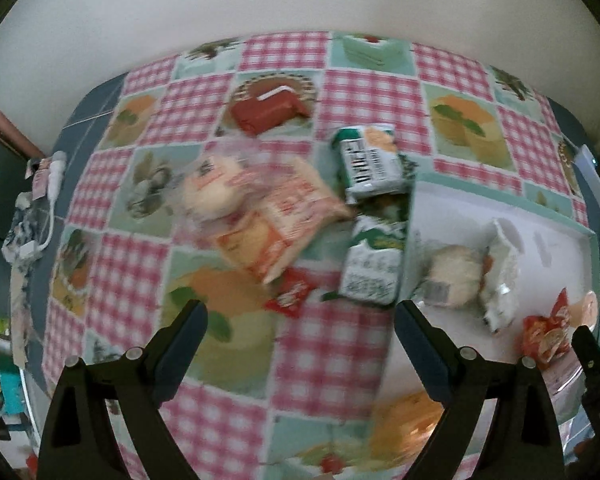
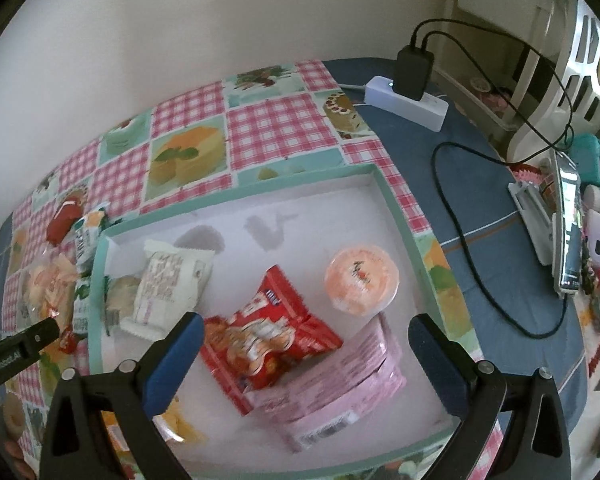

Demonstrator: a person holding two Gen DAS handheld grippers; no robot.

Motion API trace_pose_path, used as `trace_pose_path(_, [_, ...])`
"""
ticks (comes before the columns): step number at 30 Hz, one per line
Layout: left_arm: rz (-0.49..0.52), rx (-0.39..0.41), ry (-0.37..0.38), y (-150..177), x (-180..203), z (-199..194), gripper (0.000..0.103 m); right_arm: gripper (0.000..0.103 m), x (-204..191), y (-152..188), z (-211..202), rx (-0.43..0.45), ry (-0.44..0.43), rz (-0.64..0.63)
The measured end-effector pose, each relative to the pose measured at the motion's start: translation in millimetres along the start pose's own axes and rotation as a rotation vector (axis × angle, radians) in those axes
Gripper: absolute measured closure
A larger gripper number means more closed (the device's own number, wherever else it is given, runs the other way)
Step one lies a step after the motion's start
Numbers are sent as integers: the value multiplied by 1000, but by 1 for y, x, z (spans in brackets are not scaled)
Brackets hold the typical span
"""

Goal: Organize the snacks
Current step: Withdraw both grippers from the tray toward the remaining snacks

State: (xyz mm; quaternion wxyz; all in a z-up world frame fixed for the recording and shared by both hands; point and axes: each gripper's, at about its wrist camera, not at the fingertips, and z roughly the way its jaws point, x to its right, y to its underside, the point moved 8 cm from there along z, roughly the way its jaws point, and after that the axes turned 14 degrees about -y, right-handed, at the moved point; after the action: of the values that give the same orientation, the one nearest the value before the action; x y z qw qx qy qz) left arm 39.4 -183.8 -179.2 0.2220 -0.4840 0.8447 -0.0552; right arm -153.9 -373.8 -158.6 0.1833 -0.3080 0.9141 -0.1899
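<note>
Hovering wide open and empty, the left hand-held gripper point(image 1: 300, 344) and right hand-held gripper point(image 2: 304, 356) are sitting between deliveries; beside the shallow mint-rimmed white cardboard tray point(image 2: 396, 216), the orange-and-white crinkly biscuit packet point(image 1: 276, 220) is probably awaiting pickup next.

In the tray point(image 2: 396, 216) on the tablecloth point(image 2: 276, 128), a biscuit packet point(image 2: 268, 332) lies on a flat wrapped pack point(image 2: 340, 384), a sealed cup point(image 2: 362, 280) just behind them, and two packets point(image 2: 172, 284) at the left wall. Left of the tray, loose snack packets point(image 1: 284, 208) lie clustered on the cloth. Right of it: power strip point(image 2: 412, 104), charger point(image 2: 414, 70) plugged in.
</note>
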Motion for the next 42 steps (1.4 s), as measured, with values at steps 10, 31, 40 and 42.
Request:
trace_pose_path(10, [-57,18,-15,9,-45,-4,9,0,-47,18,-9,-1,-5,-92])
trace_pose_path(31, [-244,-81,-51,3,-150,51,9,0,-176,33,34,-50,-128,-188])
trace_pose_path(40, [-276,-115,-17,-12,-155,68,9,0,-189,27,57,-73,-118,-200])
trace_pose_path(42, [-283,-118,-4,-20,-152,72,9,0,-189,25,62,-77,-114,-196])
